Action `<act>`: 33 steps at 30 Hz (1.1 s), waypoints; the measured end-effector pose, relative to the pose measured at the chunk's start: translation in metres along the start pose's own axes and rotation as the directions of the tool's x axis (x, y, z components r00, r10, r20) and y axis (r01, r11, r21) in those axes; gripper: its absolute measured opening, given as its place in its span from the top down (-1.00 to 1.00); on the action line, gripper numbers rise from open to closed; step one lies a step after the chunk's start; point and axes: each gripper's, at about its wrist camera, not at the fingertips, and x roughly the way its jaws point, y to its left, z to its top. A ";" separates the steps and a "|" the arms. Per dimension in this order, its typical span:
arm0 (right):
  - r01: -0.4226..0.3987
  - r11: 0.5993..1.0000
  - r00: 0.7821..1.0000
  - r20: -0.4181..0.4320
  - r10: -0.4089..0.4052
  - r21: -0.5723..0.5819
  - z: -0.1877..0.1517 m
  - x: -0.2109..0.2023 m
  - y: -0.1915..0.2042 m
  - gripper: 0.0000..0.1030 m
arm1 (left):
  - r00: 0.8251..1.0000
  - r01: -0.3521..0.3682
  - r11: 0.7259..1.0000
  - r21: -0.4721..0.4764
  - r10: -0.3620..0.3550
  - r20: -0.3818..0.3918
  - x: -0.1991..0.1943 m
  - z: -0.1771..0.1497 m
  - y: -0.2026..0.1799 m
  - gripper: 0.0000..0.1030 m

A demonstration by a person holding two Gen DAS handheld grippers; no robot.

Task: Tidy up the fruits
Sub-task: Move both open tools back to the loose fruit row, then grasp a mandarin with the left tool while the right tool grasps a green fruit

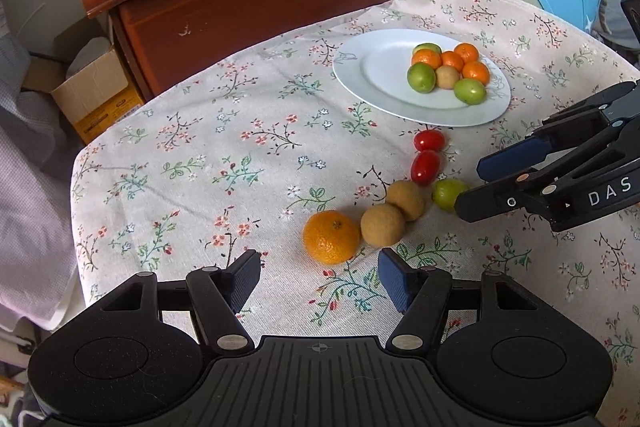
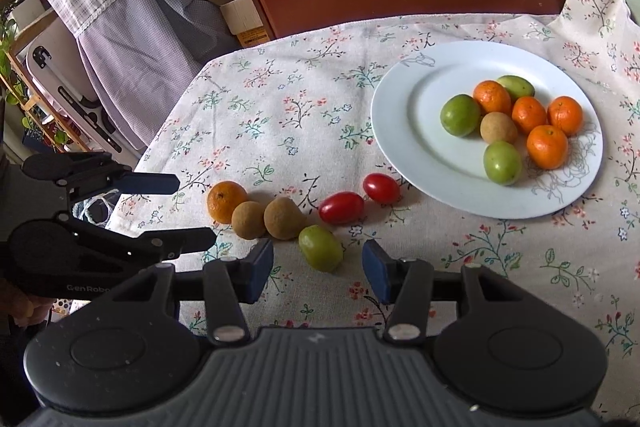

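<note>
Left wrist view: left gripper [image 1: 318, 277] spread, nothing between its blue pads, aimed down at the round orange mandarin [image 1: 331, 236] lying just ahead on the floral tablecloth [image 1: 208, 163]. Touching the mandarin, two tan, rough-skinned round fruits [image 1: 396, 213]; beyond, two red cherry tomatoes [image 1: 427, 155] trailing toward the white ceramic plate [image 1: 372, 75] with its sorted fruit. Right gripper [image 1: 472, 187] entering from the right, close to the small green oval fruit [image 1: 449, 193].

Right wrist view: right gripper [image 2: 318, 267] parted, empty, the green oval fruit [image 2: 321, 248] just ahead between the pad tips, long axis slanting across the jaw line, probably not yet touched. Left gripper [image 2: 192, 211] nearer the mandarin [image 2: 225, 201]. Plate [image 2: 404, 131] up and right.
</note>
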 end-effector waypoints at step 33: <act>0.013 0.999 1.000 -0.025 -0.014 -0.031 0.001 0.015 0.002 0.51 | 0.987 0.155 0.975 0.162 -0.160 0.020 0.017 0.006 0.001 0.39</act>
